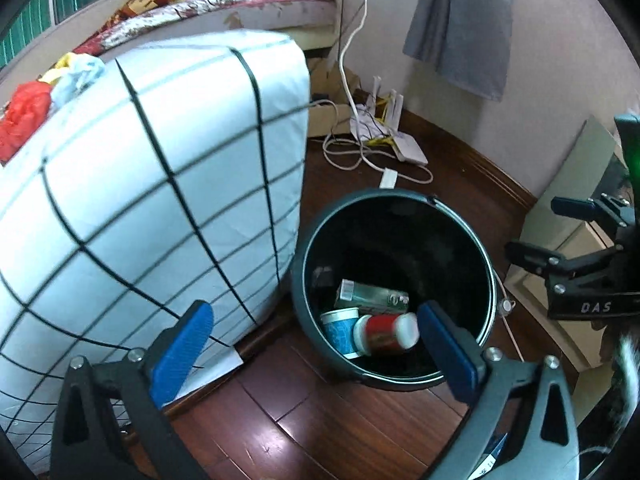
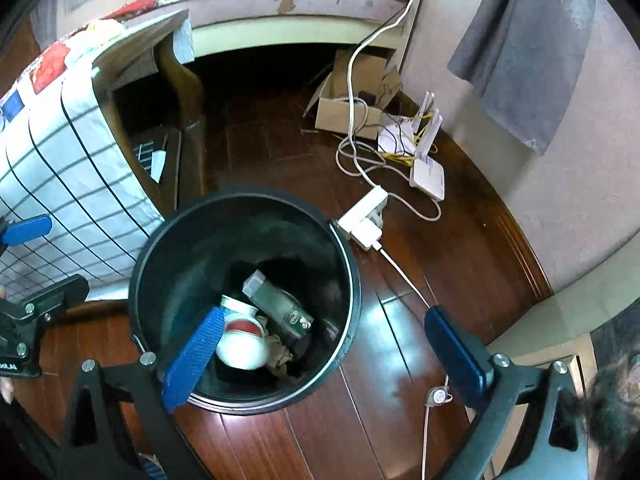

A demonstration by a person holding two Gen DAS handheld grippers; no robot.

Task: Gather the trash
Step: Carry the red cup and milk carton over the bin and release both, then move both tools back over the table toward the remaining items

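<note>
We see a grid-patterned tablecloth [image 1: 152, 184] at 9 o'clock | white router [image 2: 428, 172] with tangled cables [image 2: 360, 160] at 1 o'clock | grey cloth [image 1: 460, 20] hanging at 1 o'clock | cardboard box [image 2: 348, 112] at 12 o'clock

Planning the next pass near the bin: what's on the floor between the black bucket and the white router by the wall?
In the right wrist view, a white power strip with its cable lies between the black bucket and white router, touching the bucket's rim.

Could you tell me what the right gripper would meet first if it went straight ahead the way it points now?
Probably the rim of the black round trash bin, or the wooden floor beside it; the open right gripper aims near its right edge, though depth is unclear.
</note>
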